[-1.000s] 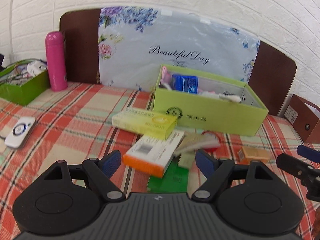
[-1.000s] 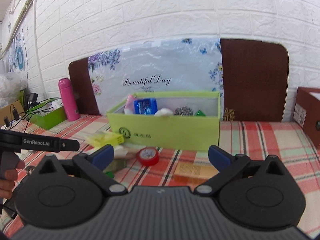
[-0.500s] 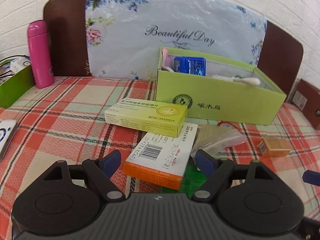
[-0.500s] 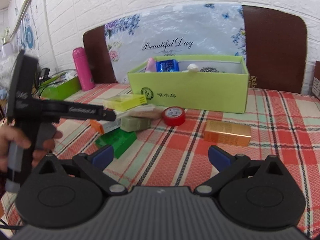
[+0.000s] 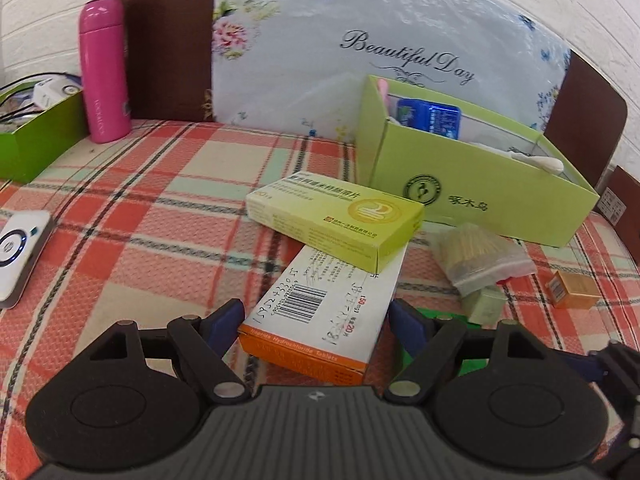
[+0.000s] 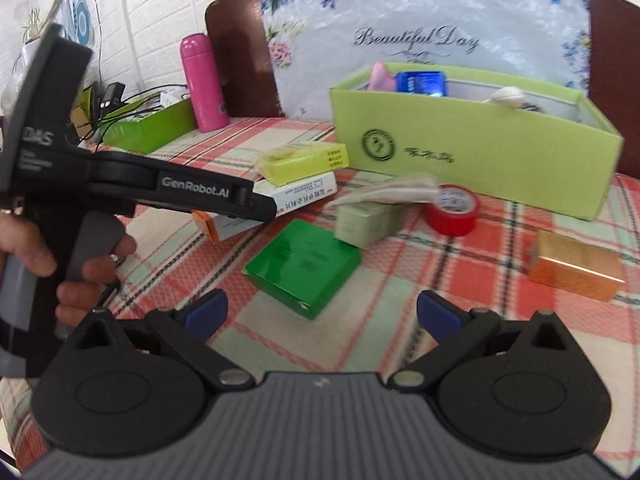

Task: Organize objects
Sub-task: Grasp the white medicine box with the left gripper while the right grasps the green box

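Note:
My left gripper (image 5: 316, 318) is open, its fingers on either side of the near end of a white and orange medicine box (image 5: 320, 320) without gripping it. A yellow-green medicine box (image 5: 336, 220) lies across that box's far end. My right gripper (image 6: 320, 314) is open and empty just in front of a dark green box (image 6: 304, 266). The lime-green storage box (image 6: 480, 152) stands behind and holds several items. Around it lie a red tape roll (image 6: 452, 210), a gold box (image 6: 574, 264), a pale green box (image 6: 368, 220) and a bag of sticks (image 5: 480, 256).
A pink bottle (image 5: 104, 68) and a green tray (image 5: 40, 136) with cables stand at the back left. A white device (image 5: 20, 252) lies at the left. A floral panel (image 5: 380, 52) and a brown chair back stand behind the table. A brown box (image 5: 624, 200) is far right.
Both grippers have moved forward and down towards the items. The left one now straddles the white and orange box; the right one has closed in on the dark green box.

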